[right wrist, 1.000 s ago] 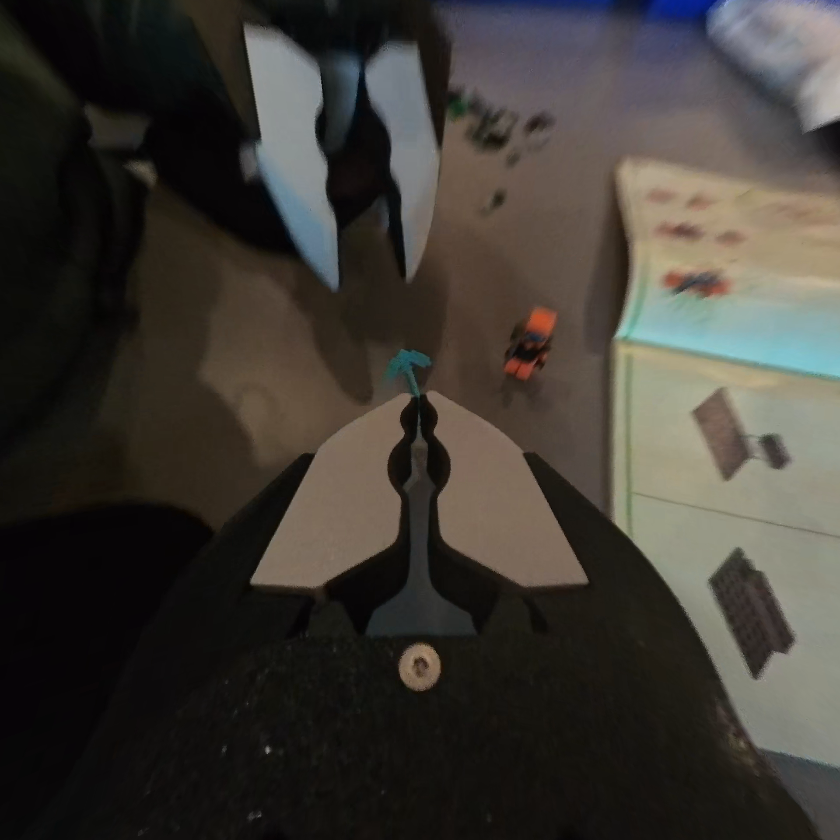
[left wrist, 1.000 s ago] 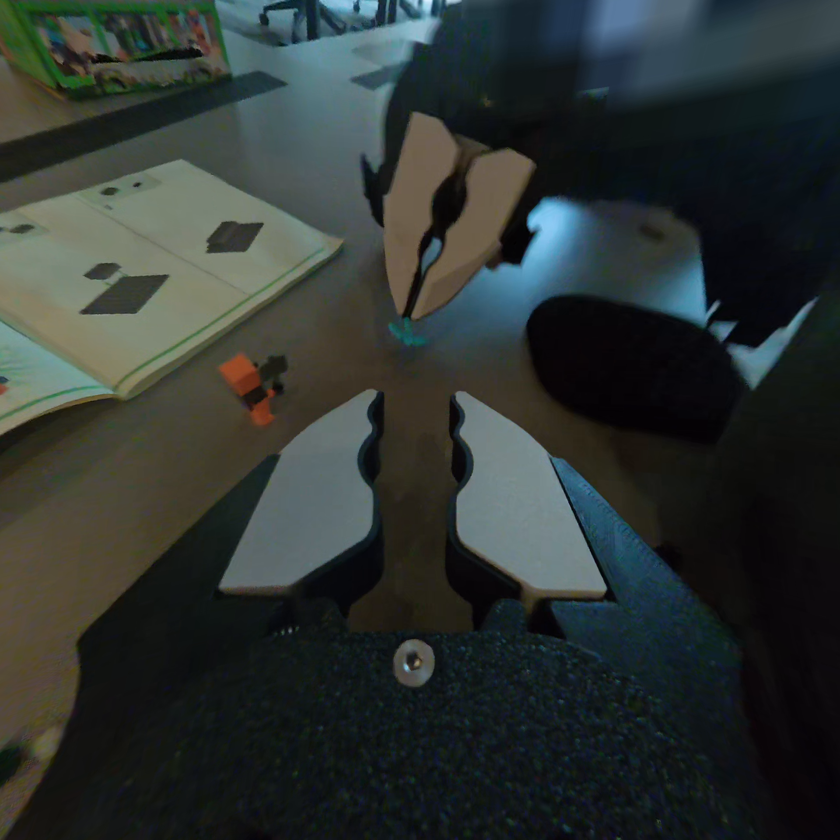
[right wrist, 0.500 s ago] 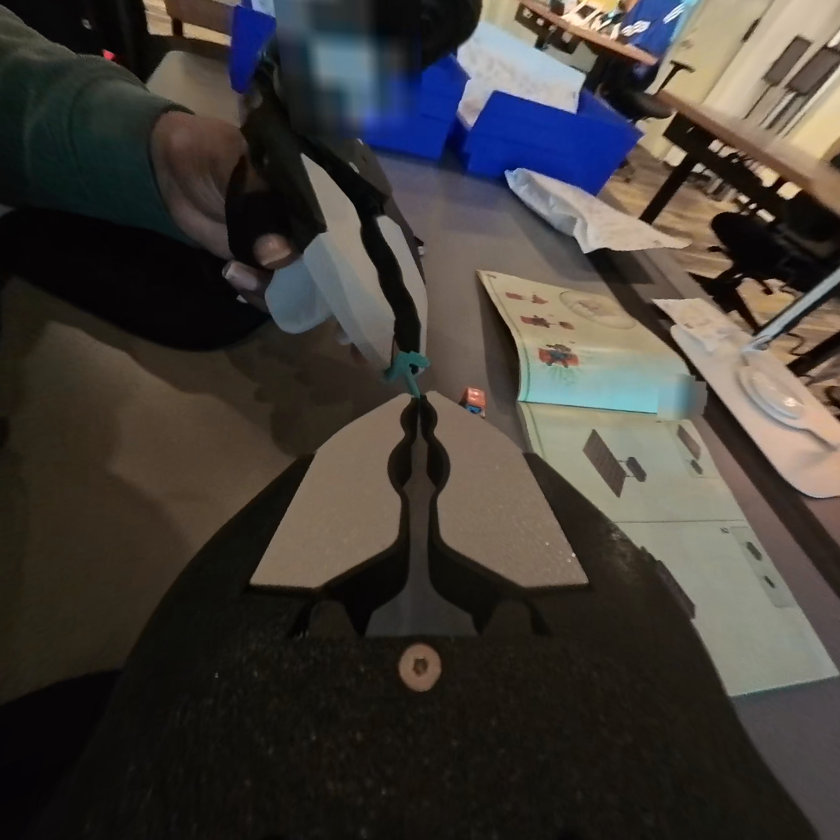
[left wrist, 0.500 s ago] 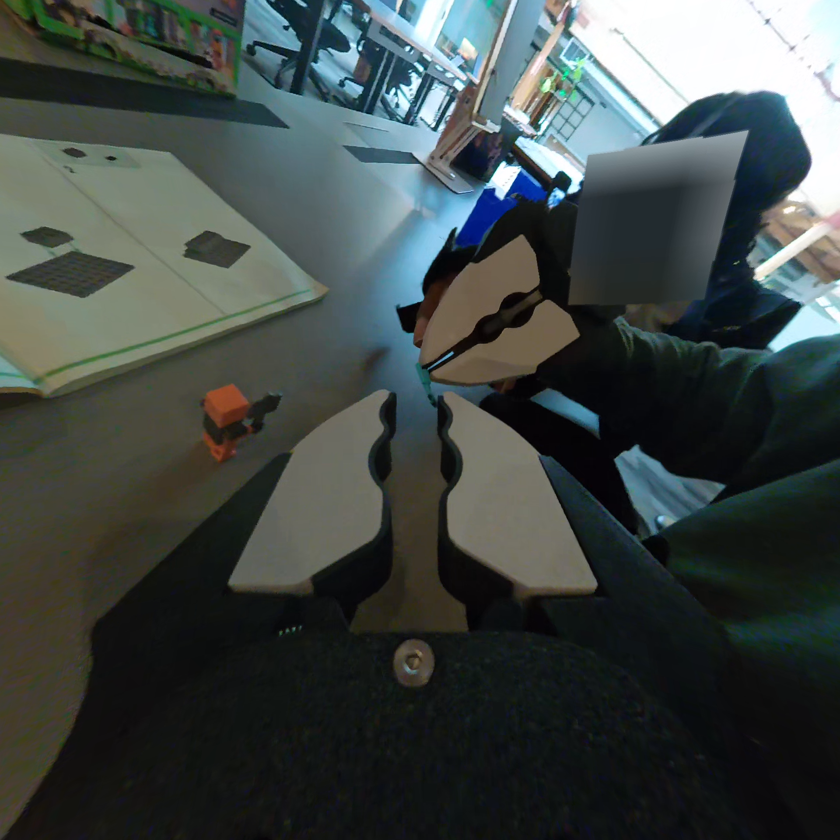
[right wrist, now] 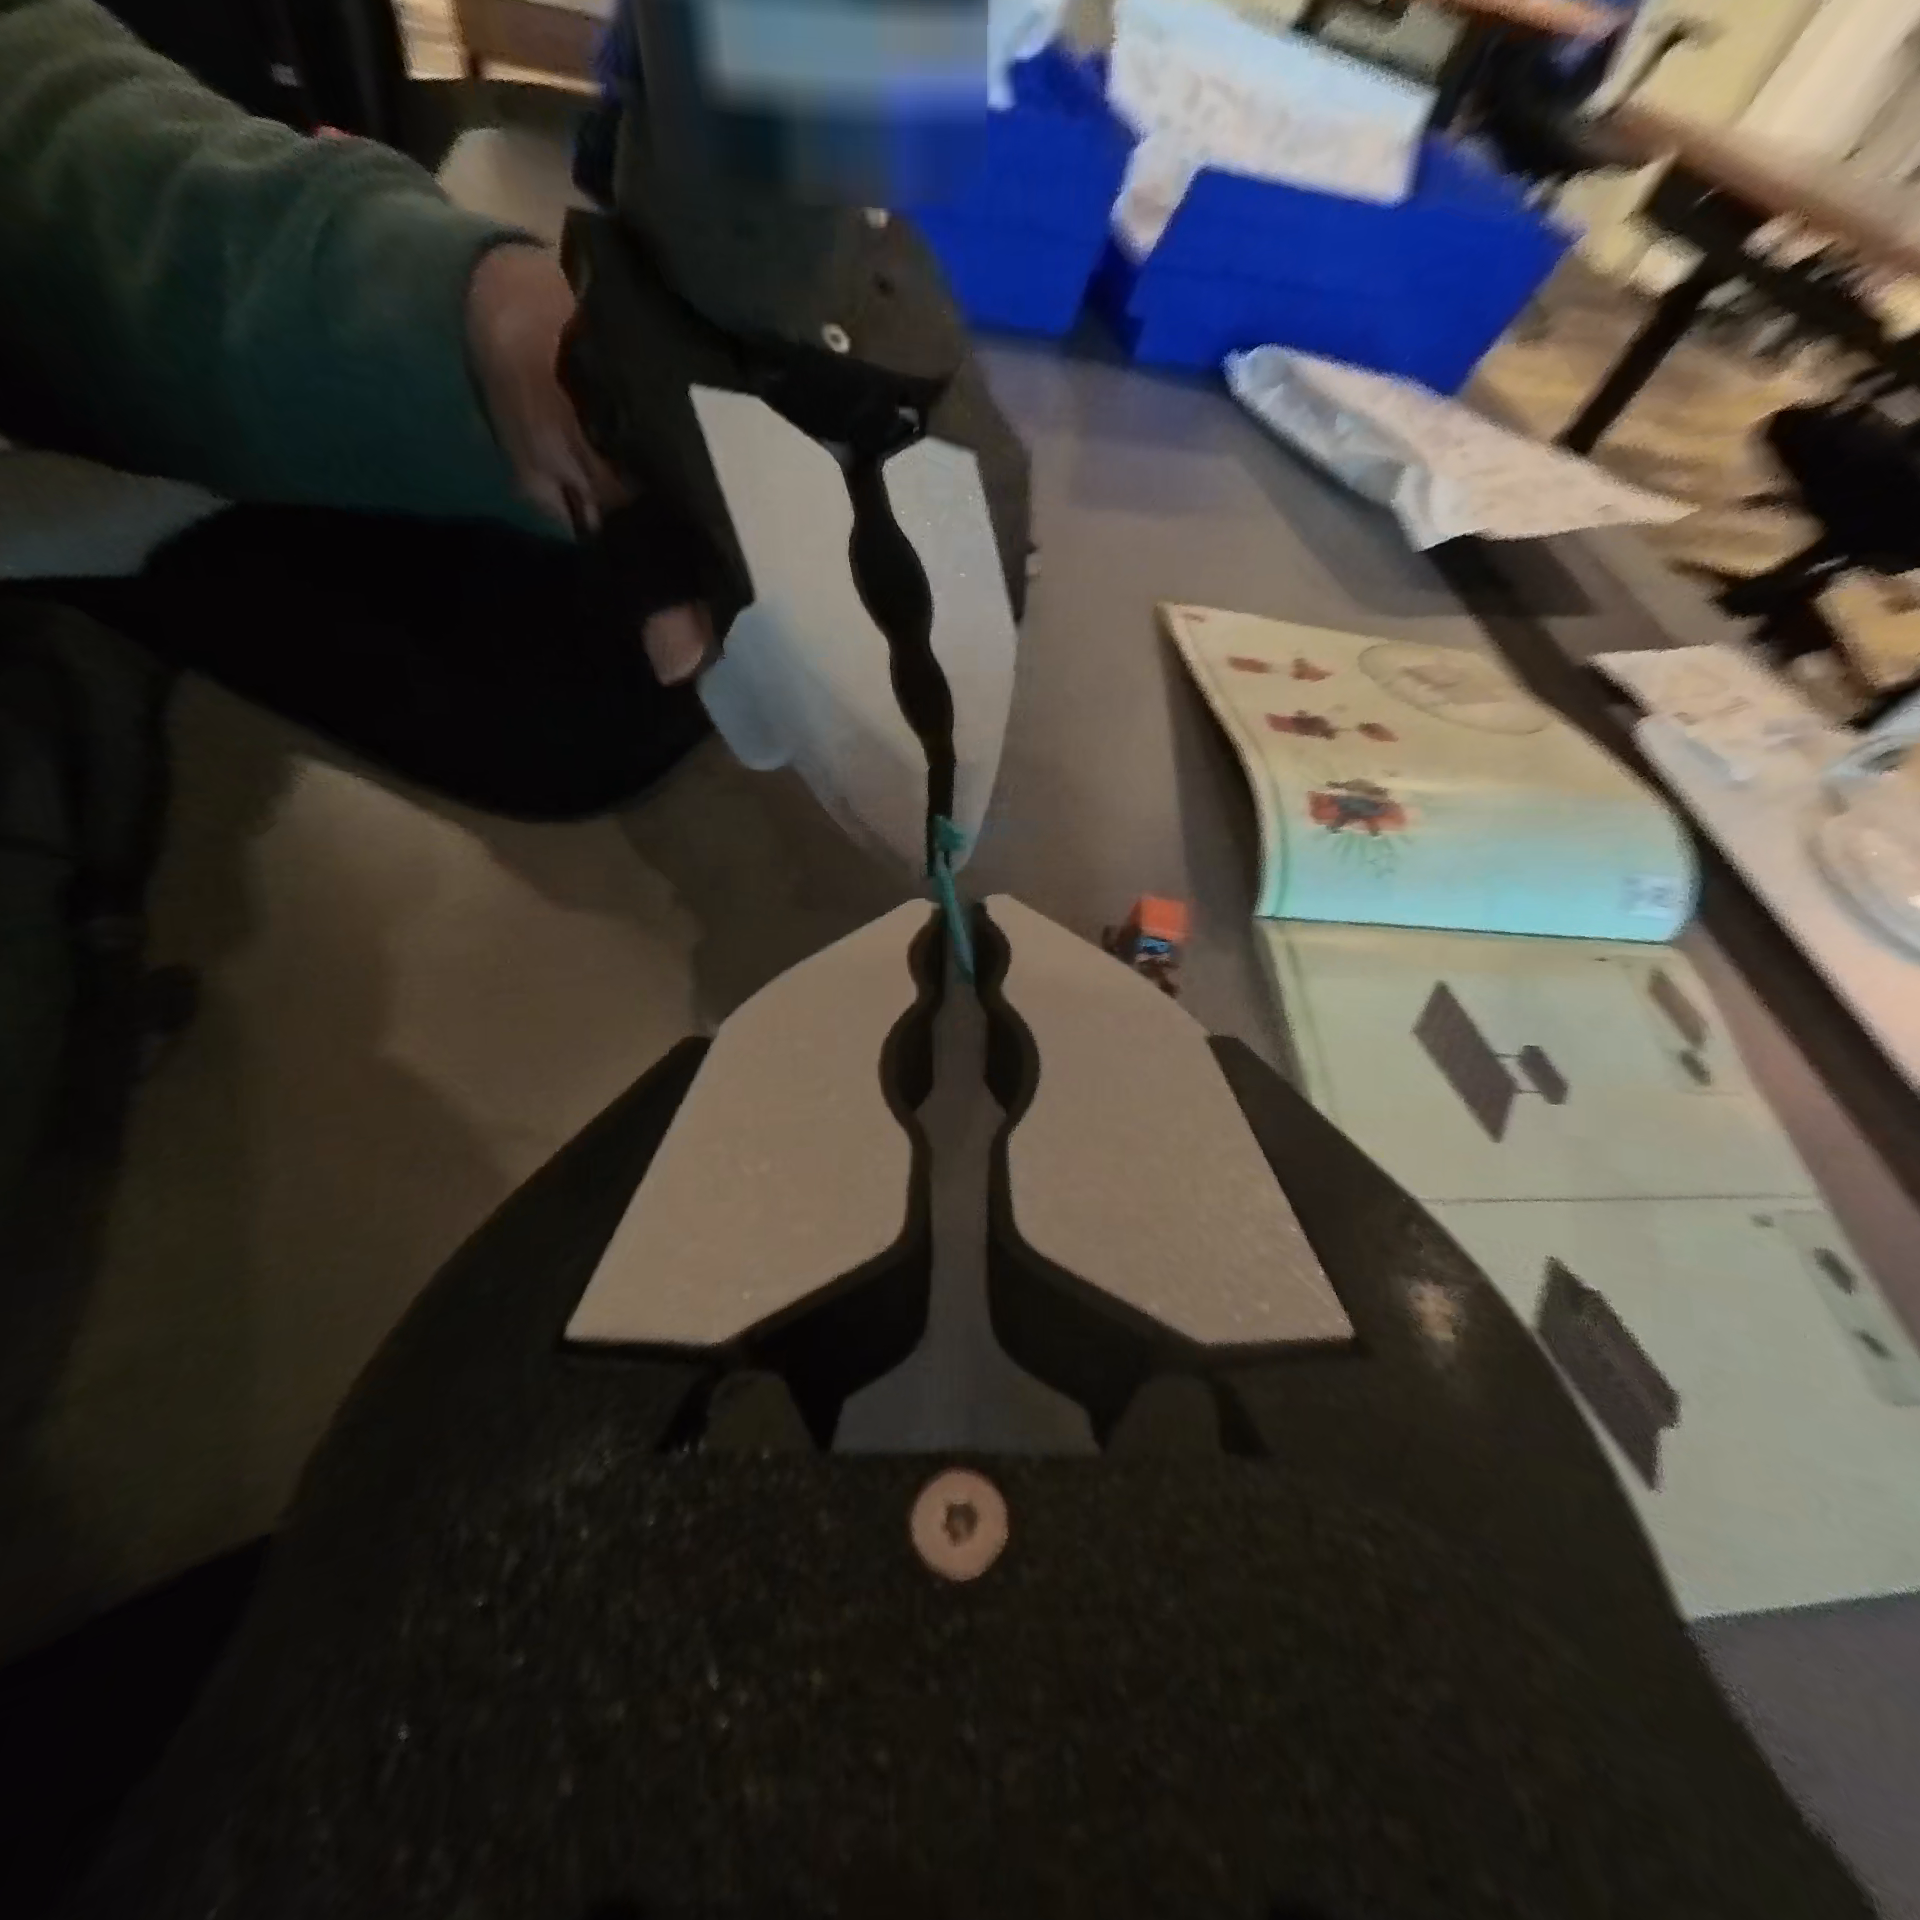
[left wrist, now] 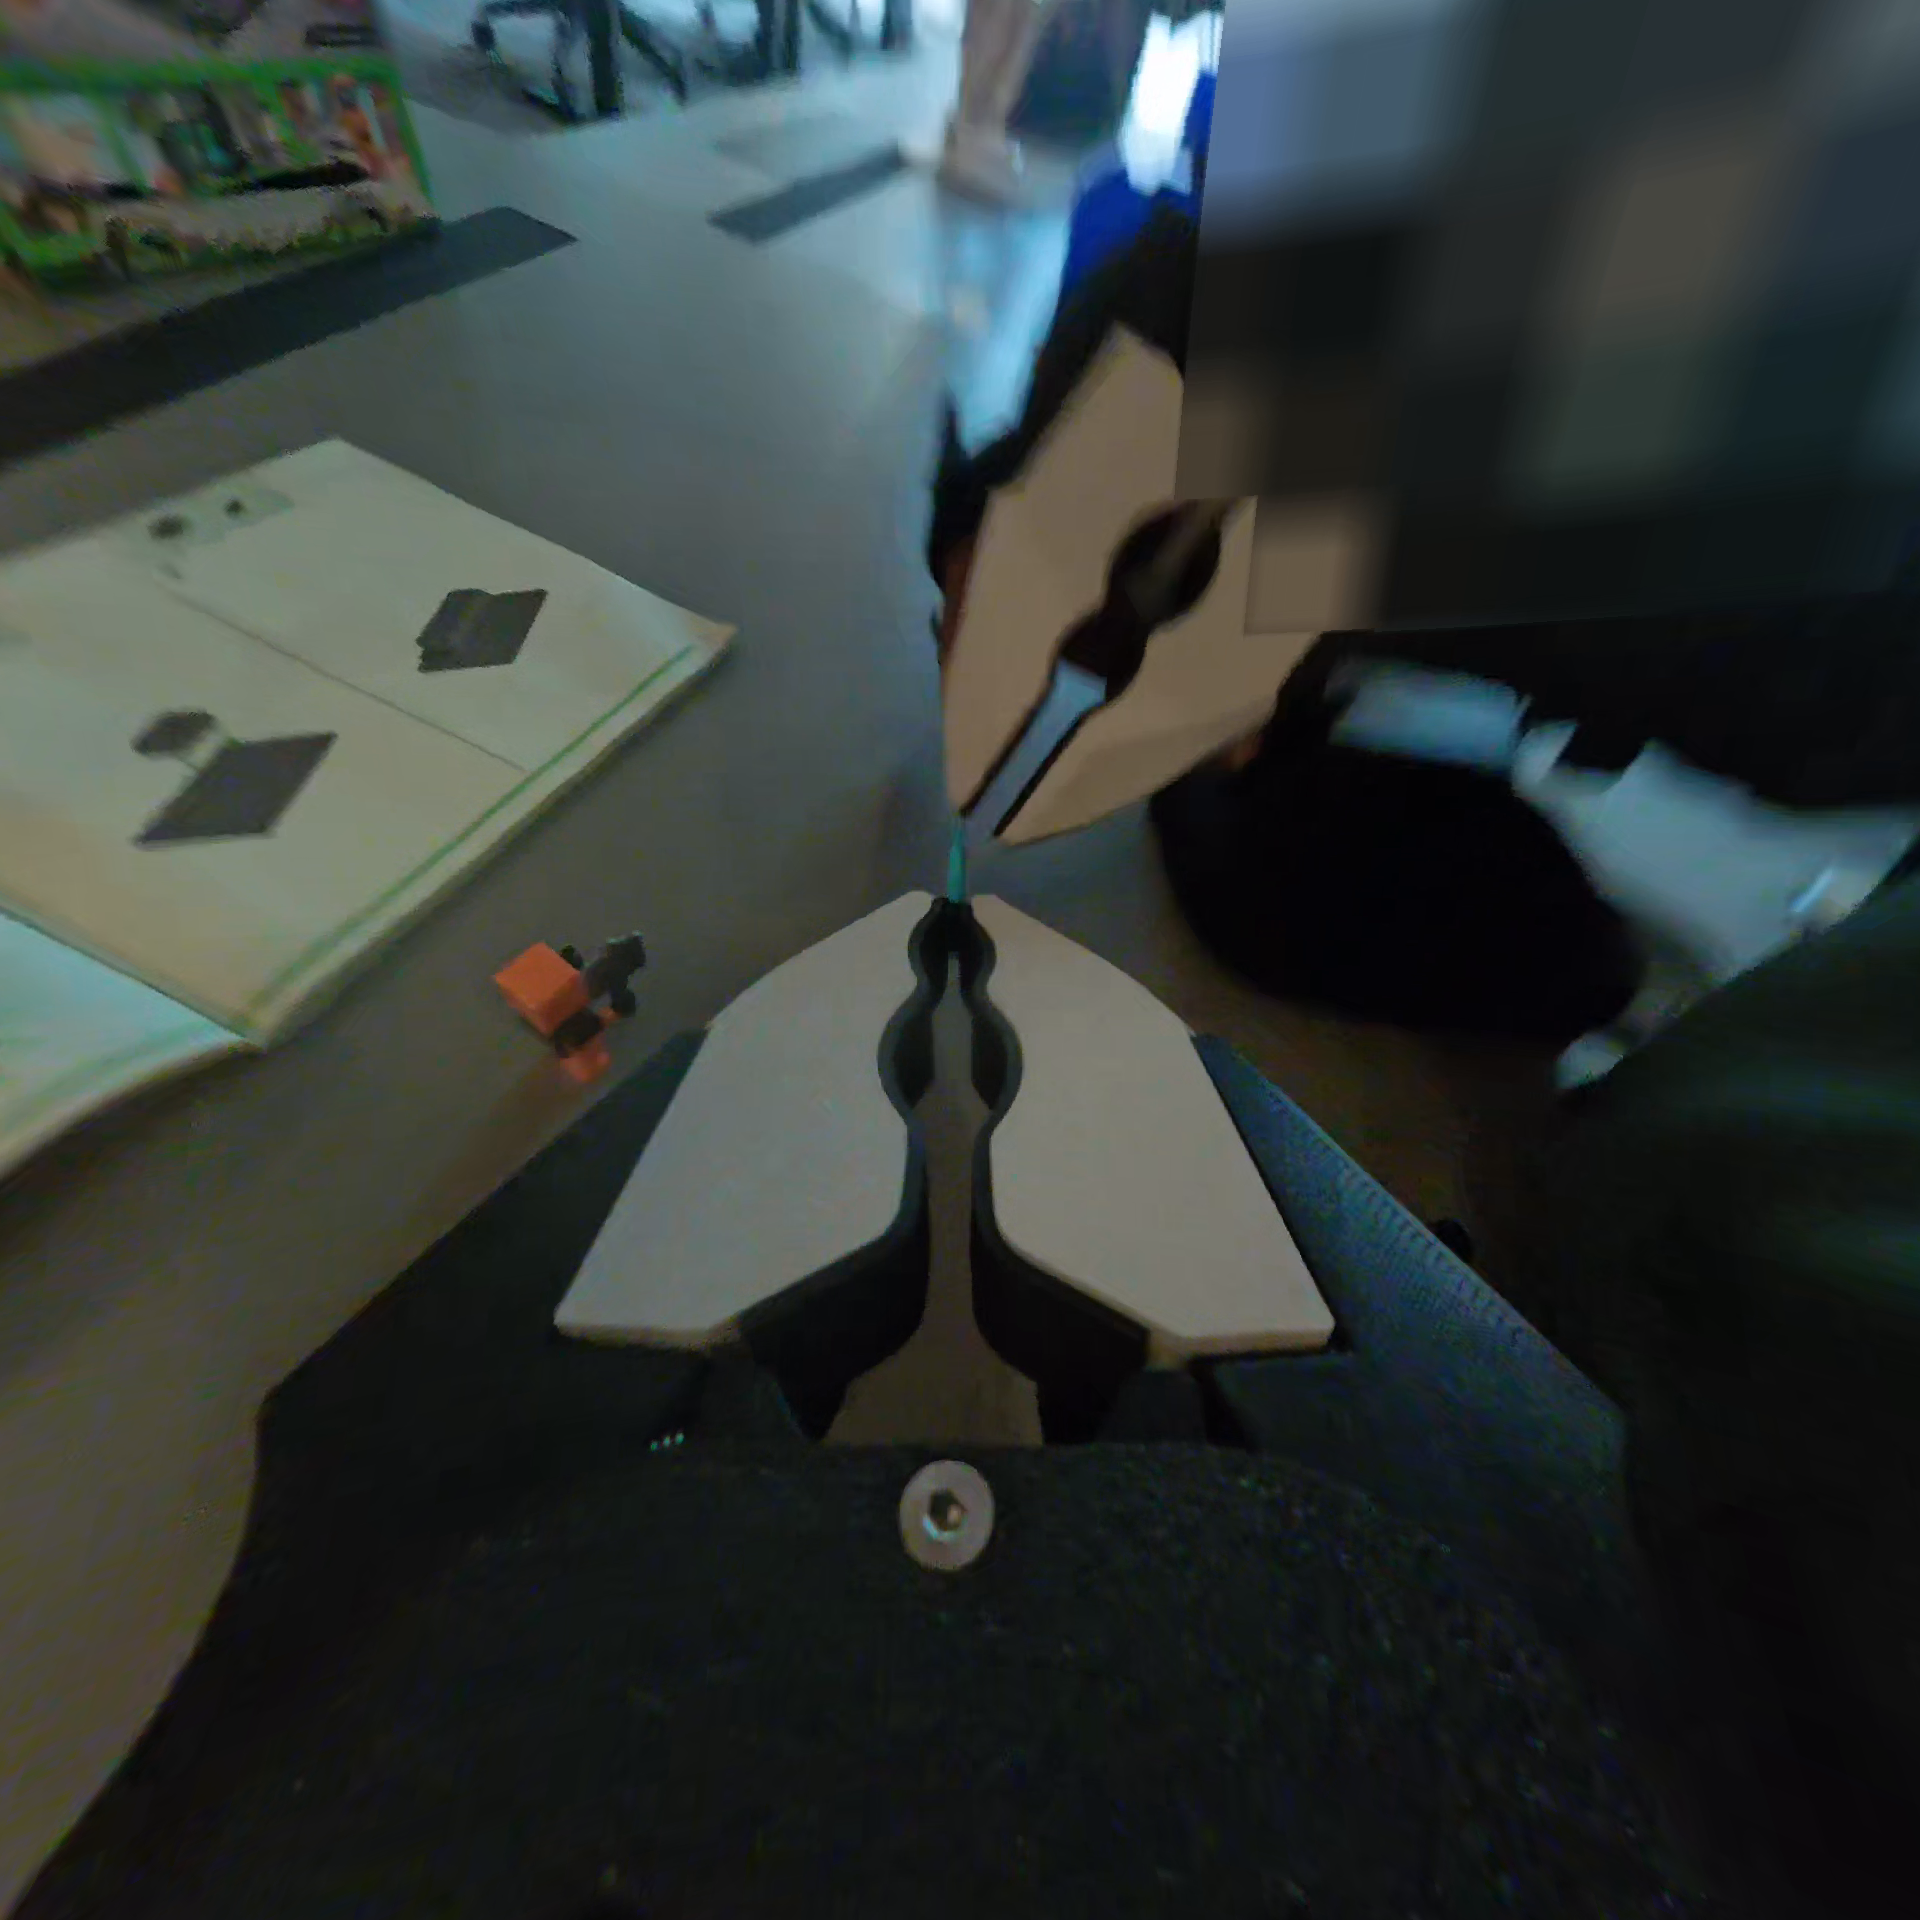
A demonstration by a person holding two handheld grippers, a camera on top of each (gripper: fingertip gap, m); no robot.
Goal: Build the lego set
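Two tools meet tip to tip over the tabletop point(left wrist: 727, 343). One thin teal lego piece point(left wrist: 956, 868) bridges them: the left tool point(left wrist: 952, 906) has its tips pinched together on one end, and the right tool point(right wrist: 956, 914) is closed on the other end. One small orange-and-black lego figure point(left wrist: 569, 987) stands to the left of the left tool, beside one open instruction booklet point(left wrist: 312, 727). One green set box point(left wrist: 208, 145) sits far beyond.

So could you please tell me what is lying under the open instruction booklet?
The instruction booklet lies flat on the grey table; nothing shows beneath its edges. Whatever its pages cover is hidden. The small orange figure stands beside it, not under.
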